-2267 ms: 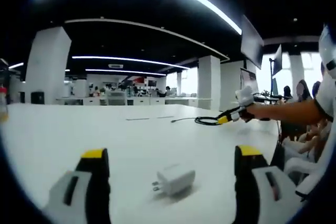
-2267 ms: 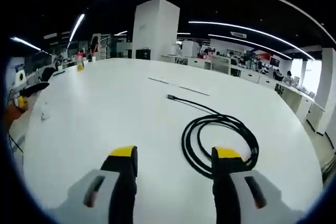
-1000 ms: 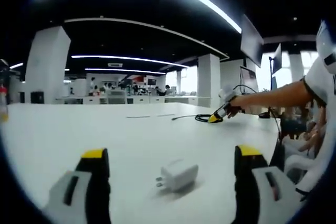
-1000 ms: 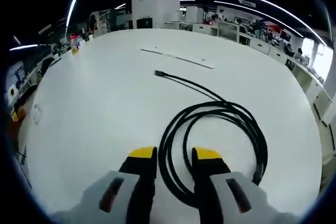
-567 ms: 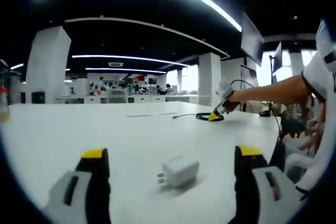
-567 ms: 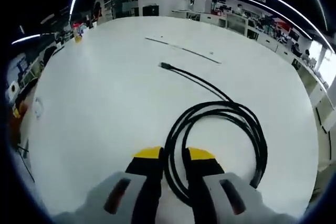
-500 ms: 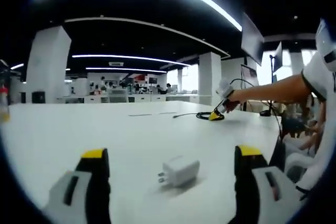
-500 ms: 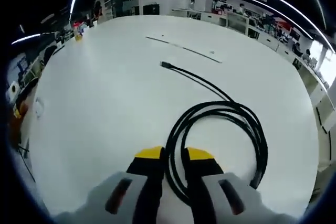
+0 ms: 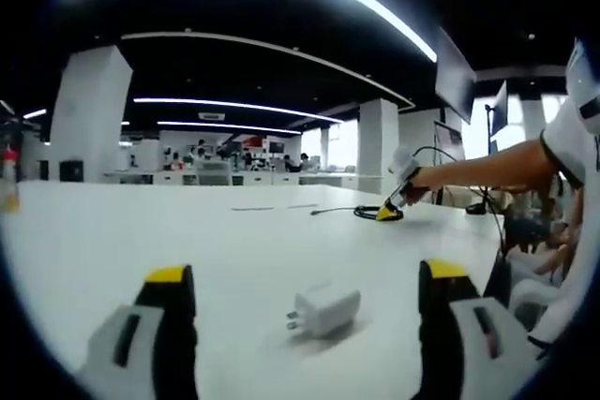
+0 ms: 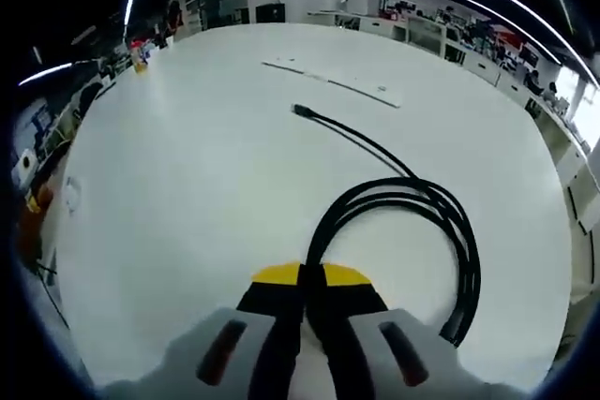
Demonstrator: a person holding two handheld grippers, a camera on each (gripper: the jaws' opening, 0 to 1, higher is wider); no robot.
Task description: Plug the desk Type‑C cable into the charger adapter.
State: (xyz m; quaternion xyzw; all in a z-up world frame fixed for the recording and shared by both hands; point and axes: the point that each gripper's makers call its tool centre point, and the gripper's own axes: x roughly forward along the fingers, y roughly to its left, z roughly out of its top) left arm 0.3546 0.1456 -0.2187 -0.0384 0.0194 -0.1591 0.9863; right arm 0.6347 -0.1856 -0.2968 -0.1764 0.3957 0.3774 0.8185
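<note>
Broad white desk [image 10: 187, 194]. Coiled black Type-C cable [image 10: 441, 222] lies on it, loose plug end stretched away. Right gripper [image 10: 311, 280] pinches the coil's near loop, jaws pressed together. Left gripper [image 9: 300, 274] spread wide; small white plastic charger adapter [image 9: 324, 310] lies between its jaws.

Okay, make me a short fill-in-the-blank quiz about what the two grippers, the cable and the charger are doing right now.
1. The right gripper has its jaws ____ on the black cable.
2. The left gripper has its jaws ____, holding nothing.
3. The white charger adapter lies on the ____ table.
4. The cable's free plug lies on the table, not yet in the ____.

Missing words: shut; open; white; adapter
</note>
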